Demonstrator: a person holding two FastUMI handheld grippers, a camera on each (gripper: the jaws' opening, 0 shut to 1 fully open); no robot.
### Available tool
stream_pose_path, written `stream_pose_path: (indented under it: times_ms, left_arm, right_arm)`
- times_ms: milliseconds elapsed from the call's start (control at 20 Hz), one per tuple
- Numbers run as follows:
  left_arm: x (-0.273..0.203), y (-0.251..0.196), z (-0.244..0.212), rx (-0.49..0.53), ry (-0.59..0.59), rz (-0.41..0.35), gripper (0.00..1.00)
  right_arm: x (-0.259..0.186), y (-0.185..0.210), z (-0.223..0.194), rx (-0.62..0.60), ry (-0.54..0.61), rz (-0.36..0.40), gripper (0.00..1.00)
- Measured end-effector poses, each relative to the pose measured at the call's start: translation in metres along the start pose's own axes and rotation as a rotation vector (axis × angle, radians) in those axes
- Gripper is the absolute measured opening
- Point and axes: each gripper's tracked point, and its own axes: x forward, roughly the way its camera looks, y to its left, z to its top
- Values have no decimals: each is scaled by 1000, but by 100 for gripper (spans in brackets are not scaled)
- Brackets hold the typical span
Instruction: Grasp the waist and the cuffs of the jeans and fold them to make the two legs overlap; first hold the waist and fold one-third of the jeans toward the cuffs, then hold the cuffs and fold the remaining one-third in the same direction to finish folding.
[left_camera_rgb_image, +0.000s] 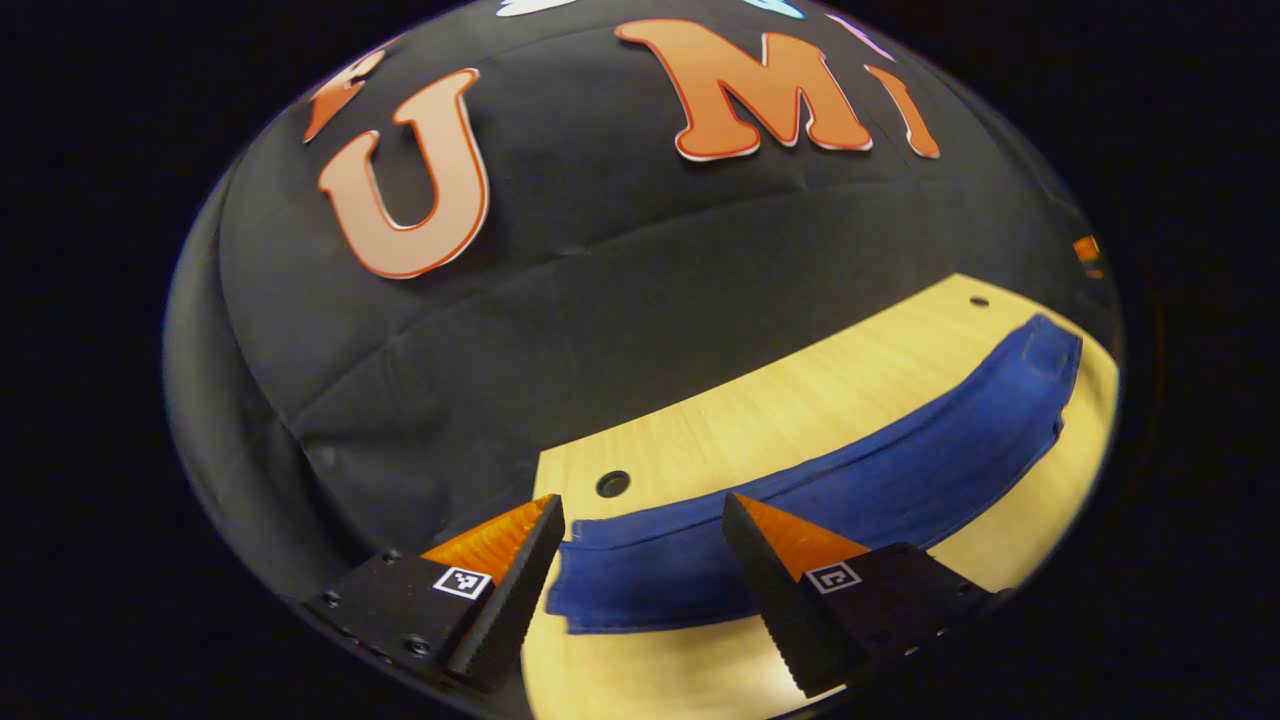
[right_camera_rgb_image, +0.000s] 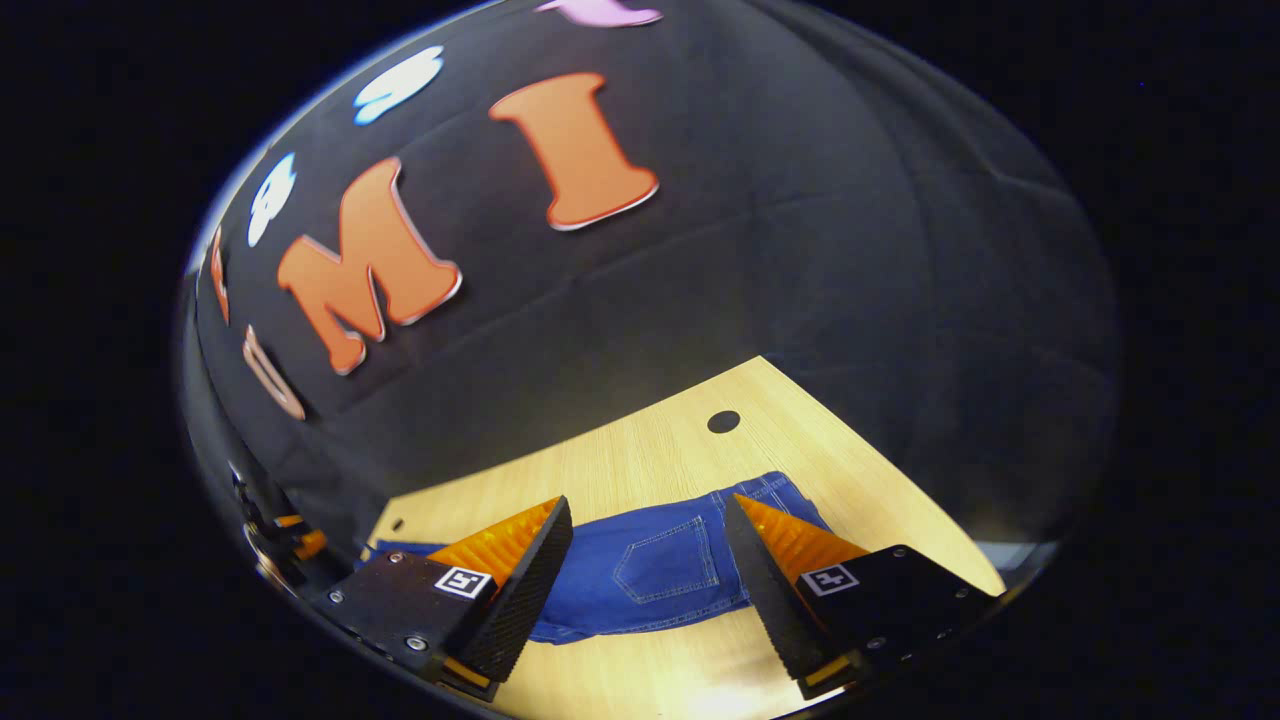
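Wooden worktop (left_camera_rgb_image: 700, 430) carrying blue jeans (left_camera_rgb_image: 850, 480), laid flat lengthwise, legs apparently already overlapped. Denim is soft, fairly heavy, likely to sag; best pinched at waist and cuff edges. Left tongs (left_camera_rgb_image: 640, 560) hover released over the cuff end; right tongs (right_camera_rgb_image: 650, 560) hover released over the waist, where a back pocket (right_camera_rgb_image: 665, 570) shows

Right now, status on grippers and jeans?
Left gripper open over cuffs. Right gripper open over waist. Jeans flat on table, legs overlapped. Nothing obstructing.
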Motion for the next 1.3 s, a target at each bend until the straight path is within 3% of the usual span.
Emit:
stream_pose_path:
  times_ms: [150, 400, 700, 1000, 1150, 1200, 1250, 1300]
  left_arm:
    - [-13, -38, 5, -135, -23, -16, 98]
    - [-42, -91, -2, -154, -5, -22, 98]
    - [-61, -118, 6, -202, -28, -21, 98]
    - [-85, -102, -2, -230, -28, 33, 98]
    - [-92, -94, -12, -250, -11, 55, 98]
    - [-94, -92, -14, -256, -7, 59, 98]
    - [-93, -91, -17, -259, -2, 62, 98]
    - [-93, -89, -17, -260, 3, 62, 98]
  right_arm:
    - [19, -24, -16, 147, 14, -64, 96]
    - [55, -58, -62, 354, 102, -105, 96]
    - [103, -80, -104, 407, 193, -118, 97]
    - [140, -86, -116, 422, 193, -149, 97]
    - [153, -82, -115, 411, 177, -189, 96]
    - [158, -86, -118, 391, 186, -241, 96]
    - [160, -90, -121, 373, 192, -270, 82]
    - [169, -94, -128, 354, 209, -301, 73]
